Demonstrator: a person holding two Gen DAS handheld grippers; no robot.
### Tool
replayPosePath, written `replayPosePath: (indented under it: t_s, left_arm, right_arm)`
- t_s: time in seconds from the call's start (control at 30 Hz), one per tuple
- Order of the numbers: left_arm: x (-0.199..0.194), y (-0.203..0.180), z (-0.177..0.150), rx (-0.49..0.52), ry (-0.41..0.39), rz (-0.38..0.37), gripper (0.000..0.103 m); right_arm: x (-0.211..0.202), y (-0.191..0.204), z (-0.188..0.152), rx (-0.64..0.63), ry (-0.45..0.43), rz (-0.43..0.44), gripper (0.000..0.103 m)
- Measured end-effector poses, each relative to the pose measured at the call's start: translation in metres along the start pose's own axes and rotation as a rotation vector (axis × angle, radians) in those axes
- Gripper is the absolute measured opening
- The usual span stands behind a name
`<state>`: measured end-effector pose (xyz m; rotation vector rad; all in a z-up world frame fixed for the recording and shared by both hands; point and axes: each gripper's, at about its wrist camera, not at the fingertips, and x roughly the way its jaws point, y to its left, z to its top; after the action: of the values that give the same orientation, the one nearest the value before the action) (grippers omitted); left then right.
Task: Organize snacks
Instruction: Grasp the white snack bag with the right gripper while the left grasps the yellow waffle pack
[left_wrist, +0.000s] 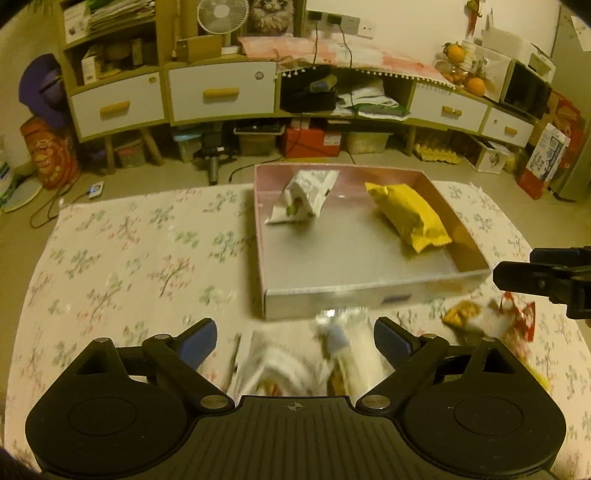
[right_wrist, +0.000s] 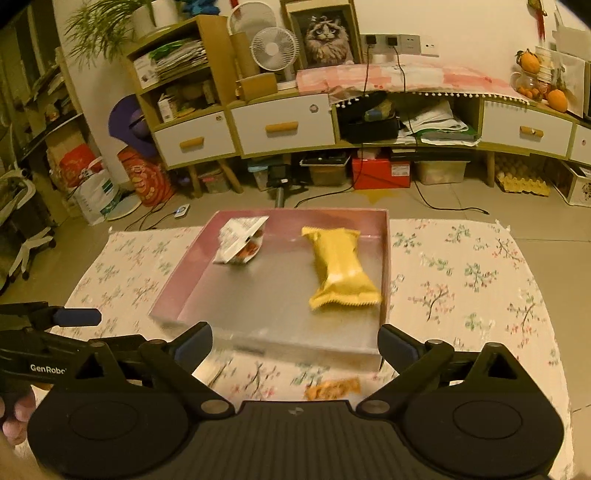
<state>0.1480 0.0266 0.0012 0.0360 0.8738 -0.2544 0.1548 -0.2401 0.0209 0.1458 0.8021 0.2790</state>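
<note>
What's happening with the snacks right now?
Left gripper open. Right gripper open. Yellow packet, white packet in box. Others outside. Nothing blocking.

A floral cloth (right_wrist: 461, 280) covers the low table. Behind it, on the tiled floor (right_wrist: 461, 199), a long cabinet (right_wrist: 284, 127) with white drawers runs along the wall. A small white fan (right_wrist: 274, 48) stands on top, beside a cat picture (right_wrist: 327, 37). A pink cloth (right_wrist: 388, 79) drapes the cabinet top, and oranges (right_wrist: 556, 99) sit at its right end. Two black cables (right_wrist: 404, 96) hang from wall sockets (right_wrist: 399, 42). Under the cabinet sit a red box (right_wrist: 380, 171), clear bins (right_wrist: 439, 171) and egg trays (right_wrist: 522, 181). A purple hat (left_wrist: 42, 90) hangs at the left, above a red bag (left_wrist: 50, 155). Papers (right_wrist: 439, 125) fill the open shelf.
</note>
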Motion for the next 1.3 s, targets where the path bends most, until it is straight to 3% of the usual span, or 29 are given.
replayPosePath:
  t_s: [0.5,1.0,1.3]
  left_arm:
    - [-0.027,0.004,-0.070,-0.051,0.045,0.040,0.094]
    - [-0.041,0.010,-0.127,-0.142,-0.037,0.043,0.094]
    - [-0.038,0.001,-0.153,-0.123,-0.069,0.057,0.091]
  right_arm:
    - [-0.016,0.028,-0.070,0.022,0.052,-0.014,0.072]
    - [-0.022,0.061,-0.114,-0.048,0.006,0.010,0.075]
    - [-0.018,0.077,-0.141,-0.141,-0.020,-0.001,0.074]
